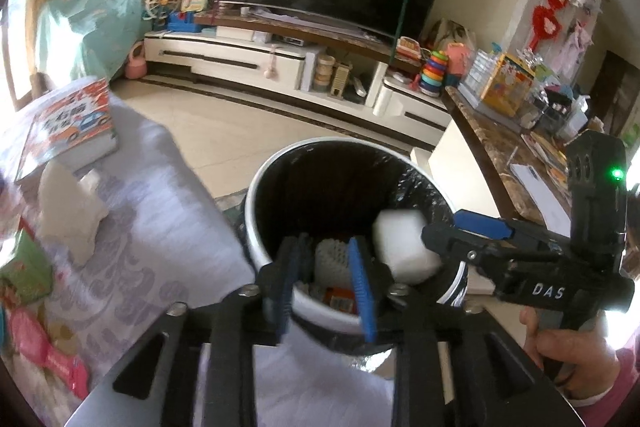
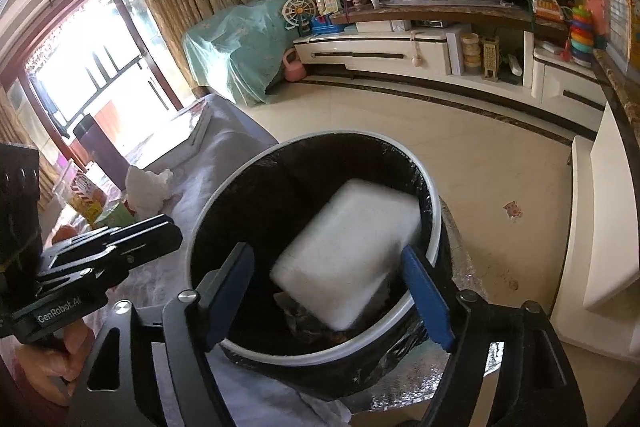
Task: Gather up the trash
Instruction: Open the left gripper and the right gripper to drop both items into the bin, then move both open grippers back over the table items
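A round white trash bin (image 1: 256,211) with a black liner stands beside the covered table; it also shows in the right wrist view (image 2: 434,227). A white foam block (image 2: 348,255) lies tilted and blurred inside the bin, seen too in the left wrist view (image 1: 400,247). My right gripper (image 2: 332,291) is open over the bin's near rim, its jaws wide of the block. My left gripper (image 1: 326,283) is open and empty over the bin, with white netted trash (image 1: 330,259) and an orange wrapper (image 1: 340,301) below it. A crumpled white tissue (image 1: 70,211) lies on the table.
The table has a pale patterned cloth (image 1: 152,227) with a picture book (image 1: 68,123), a green packet (image 1: 24,271) and a pink item (image 1: 48,351). A marble-topped counter (image 1: 500,147) stands right of the bin. A TV cabinet (image 1: 280,63) lines the far wall.
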`<state>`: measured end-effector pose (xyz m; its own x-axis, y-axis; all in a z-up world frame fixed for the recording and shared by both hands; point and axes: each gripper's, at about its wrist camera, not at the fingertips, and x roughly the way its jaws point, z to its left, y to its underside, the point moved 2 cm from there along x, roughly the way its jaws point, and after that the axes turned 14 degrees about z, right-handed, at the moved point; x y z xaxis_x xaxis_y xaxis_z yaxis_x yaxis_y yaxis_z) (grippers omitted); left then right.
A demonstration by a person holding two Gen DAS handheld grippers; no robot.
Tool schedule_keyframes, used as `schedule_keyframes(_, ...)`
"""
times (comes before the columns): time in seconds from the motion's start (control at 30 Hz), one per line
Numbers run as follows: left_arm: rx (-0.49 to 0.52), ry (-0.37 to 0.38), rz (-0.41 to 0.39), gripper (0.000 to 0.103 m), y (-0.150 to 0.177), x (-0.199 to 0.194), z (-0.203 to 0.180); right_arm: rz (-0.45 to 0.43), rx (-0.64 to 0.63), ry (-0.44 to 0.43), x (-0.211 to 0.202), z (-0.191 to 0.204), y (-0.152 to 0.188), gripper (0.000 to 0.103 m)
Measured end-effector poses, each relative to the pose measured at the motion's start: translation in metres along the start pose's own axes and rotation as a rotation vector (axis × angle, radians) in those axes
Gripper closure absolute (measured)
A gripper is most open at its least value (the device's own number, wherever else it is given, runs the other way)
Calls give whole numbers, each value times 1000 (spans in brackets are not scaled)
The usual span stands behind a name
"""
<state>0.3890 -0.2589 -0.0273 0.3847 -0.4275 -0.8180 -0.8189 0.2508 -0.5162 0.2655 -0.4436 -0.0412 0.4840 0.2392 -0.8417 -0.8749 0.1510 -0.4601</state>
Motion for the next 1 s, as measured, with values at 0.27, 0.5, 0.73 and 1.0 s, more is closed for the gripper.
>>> schedule_keyframes(0.27, -102, -29, -29, 49, 46, -22, 25, -40, -10, -18, -11, 20, 13, 15)
schedule_keyframes(0.5, -185, -57, -42, 48, 90, -48, 47, -70, -10, -49, -18, 41, 30, 13)
schedule_keyframes(0.73, -246, -86, -52, 48, 128, -75, 67, -66, -30, -90, -17, 70, 46, 12)
schedule_keyframes(1.0, -300, -129, -71, 48, 159, -107, 88, -16, -92, -136, -1, 111, 61, 12)
